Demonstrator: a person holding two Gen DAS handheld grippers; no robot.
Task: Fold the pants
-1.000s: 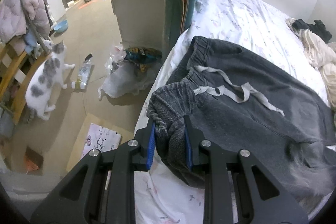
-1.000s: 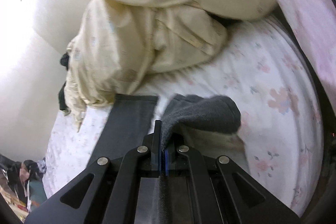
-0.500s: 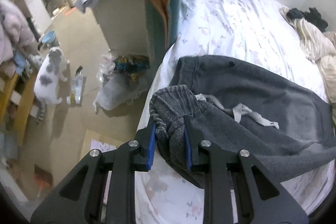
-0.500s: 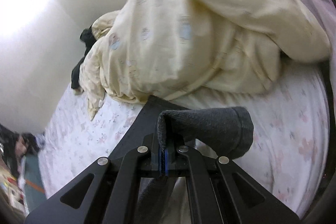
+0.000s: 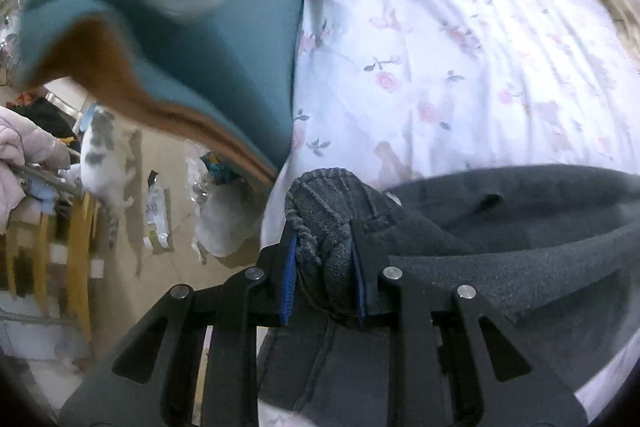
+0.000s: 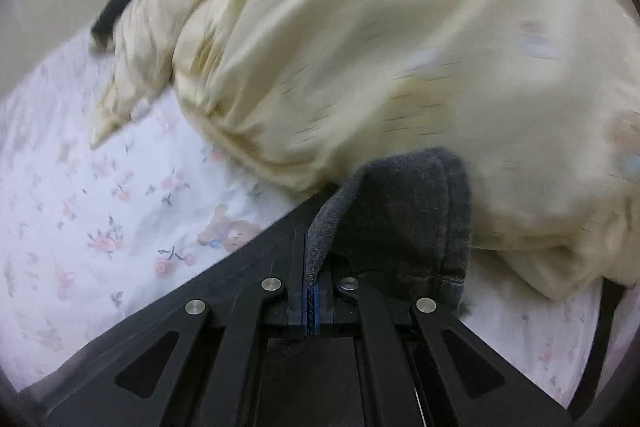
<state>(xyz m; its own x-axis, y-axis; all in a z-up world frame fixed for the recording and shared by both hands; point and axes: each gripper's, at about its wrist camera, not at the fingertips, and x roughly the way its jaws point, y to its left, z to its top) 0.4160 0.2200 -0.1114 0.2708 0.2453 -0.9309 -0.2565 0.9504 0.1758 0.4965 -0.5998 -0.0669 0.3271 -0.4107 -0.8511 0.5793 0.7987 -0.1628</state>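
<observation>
The pants (image 5: 520, 227) lie across the bed sheet (image 5: 460, 47), near the side edge of the bed; they are dark grey and thick, with a knitted, ribbed waistband (image 5: 324, 195). The left gripper (image 5: 325, 267) is clenched on this waistband, which makes a fat bunch between its jaws; the right gripper (image 6: 312, 263) is clenched on the thin edge of a leg cuff (image 6: 404, 211), which lies just against a cream blanket (image 6: 380, 47). In my judgement the cloth is soft and limp, not heavy and not fragile; it will sag and drag on the sheet if only one end is lifted, so both ends must go together. The fleece looks rough, so it should not slip from the blue pads (image 5: 289, 271); the waistband and the cuff are the firmest places to hold, because the seams there are thick. The cuff could catch the blanket when it is carried over; the blur makes finer detail uncertain.
</observation>
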